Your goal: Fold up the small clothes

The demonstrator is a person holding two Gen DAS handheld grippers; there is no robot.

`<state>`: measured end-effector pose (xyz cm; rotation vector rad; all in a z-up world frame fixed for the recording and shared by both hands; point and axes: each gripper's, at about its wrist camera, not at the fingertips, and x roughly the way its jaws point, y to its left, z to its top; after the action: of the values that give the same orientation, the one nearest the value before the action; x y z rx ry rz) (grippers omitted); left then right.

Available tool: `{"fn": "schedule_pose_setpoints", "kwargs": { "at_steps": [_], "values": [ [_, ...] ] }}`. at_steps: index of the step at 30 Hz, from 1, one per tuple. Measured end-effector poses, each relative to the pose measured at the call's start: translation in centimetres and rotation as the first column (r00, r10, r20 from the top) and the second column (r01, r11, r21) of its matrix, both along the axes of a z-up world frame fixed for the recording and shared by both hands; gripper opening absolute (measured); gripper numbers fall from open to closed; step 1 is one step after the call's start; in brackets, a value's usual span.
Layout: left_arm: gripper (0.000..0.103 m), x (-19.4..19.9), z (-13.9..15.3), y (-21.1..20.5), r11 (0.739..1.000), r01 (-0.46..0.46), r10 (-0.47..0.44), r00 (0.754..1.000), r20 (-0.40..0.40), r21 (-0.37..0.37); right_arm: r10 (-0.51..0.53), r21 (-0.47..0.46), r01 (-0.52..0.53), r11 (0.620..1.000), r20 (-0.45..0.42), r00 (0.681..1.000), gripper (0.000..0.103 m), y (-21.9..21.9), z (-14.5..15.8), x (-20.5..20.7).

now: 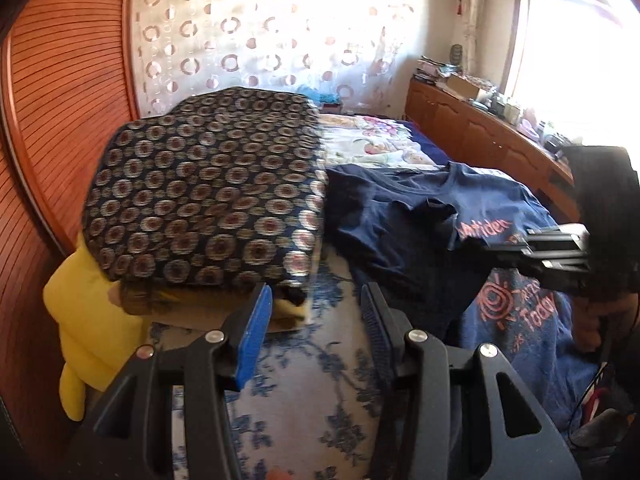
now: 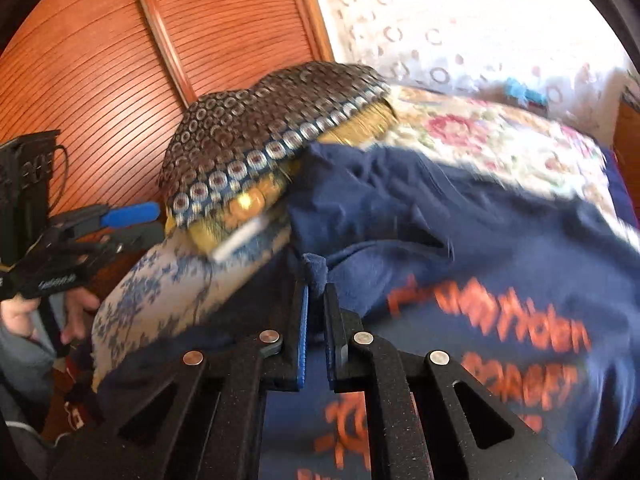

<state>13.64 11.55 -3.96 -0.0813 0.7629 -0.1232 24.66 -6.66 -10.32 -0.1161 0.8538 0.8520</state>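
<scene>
The right gripper (image 2: pixel 316 292) is pinched almost shut on a bunched fold of the navy T-shirt (image 2: pixel 480 248), the cloth poking up between its 2 fingertips at 12 o'clock. The shirt, printed in orange lettering, lies spread over the bed (image 1: pixel 304 412), filling the right wrist view from 3 to 6 o'clock. In the left wrist view the left gripper (image 1: pixel 316 300) stands about half open with nothing between its fingers (image 1: pixel 256 320), hovering above the blue-flowered bedcover; the shirt (image 1: pixel 404 220) lies at its 2 o'clock. A dark circle-patterned cushion (image 1: pixel 208 188) sits at 10 o'clock, on top of a yellow pillow (image 1: pixel 88 312).
</scene>
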Motion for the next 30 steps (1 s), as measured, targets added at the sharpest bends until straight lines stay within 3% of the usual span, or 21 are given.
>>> {"fn": "schedule_pose_setpoints", "kwargs": {
  "at_steps": [4, 11, 22, 26, 30],
  "values": [
    [0.046, 0.6, -0.8, -1.9, 0.999, 0.039, -0.039, 0.999, -0.016, -0.003, -0.043, -0.025, 0.043, 0.999, -0.029, 0.999, 0.005, -2.7, -1.2, -1.8],
    [0.046, 1.2, -2.2, -4.5, 0.996, 0.087, -0.087, 0.995, -0.054, 0.010, -0.136, -0.044, 0.136, 0.990, -0.007, 0.991, 0.047, -5.7, -1.5, -1.4],
    [0.047, 2.2, -6.1, -6.4, 0.994, 0.093, -0.084, 0.984, -0.158, 0.052, -0.194, -0.026, 0.196, 0.980, 0.046, 0.980, 0.049, -8.2, 0.1, 1.2],
    [0.051, 1.9, -6.3, -6.3, 0.996, 0.070, -0.064, 0.990, -0.129, 0.047, -0.231, -0.034, 0.233, 0.972, 0.048, 0.972, 0.049, -10.4, -0.2, 1.5],
    [0.052, 1.7, -6.4, -6.3, 0.997, 0.063, -0.056, 0.991, -0.124, 0.050, -0.292, -0.060, 0.296, 0.953, 0.069, 0.954, 0.063, -13.4, 0.1, 1.9]
  ]
}}
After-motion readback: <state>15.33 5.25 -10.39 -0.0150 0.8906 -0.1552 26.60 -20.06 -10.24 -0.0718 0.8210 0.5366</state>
